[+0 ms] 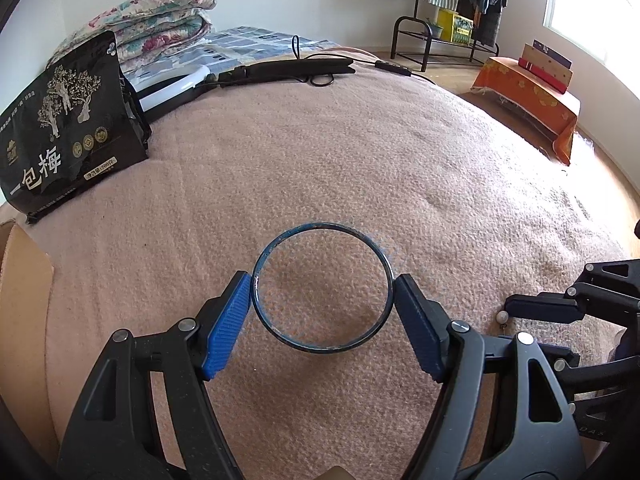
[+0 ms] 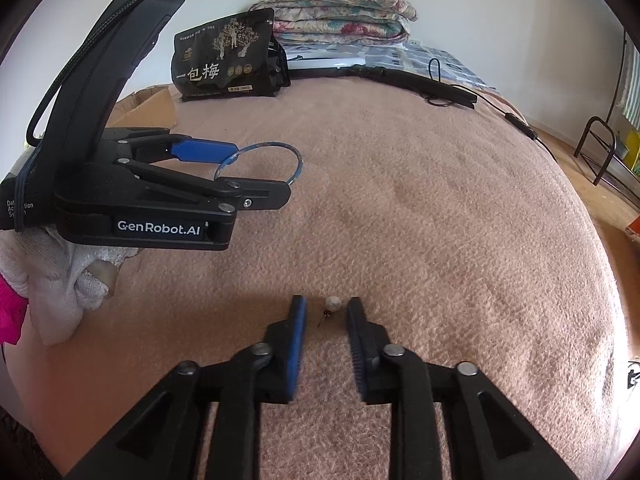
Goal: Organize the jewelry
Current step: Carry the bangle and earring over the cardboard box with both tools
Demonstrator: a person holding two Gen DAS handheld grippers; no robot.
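Two grips: left gripper (image 1: pixel 323 307) jaws clamped on bangle (image 1: pixel 322 286); pearl earring (image 2: pixel 332 305) loose btwn parted right gripper (image 2: pixel 327 312) jaws.

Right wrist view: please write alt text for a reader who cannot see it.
The right gripper stands open around a small white pearl earring lying on a pink fleece blanket. At upper left, the left gripper holds a thin blue bangle above the blanket.
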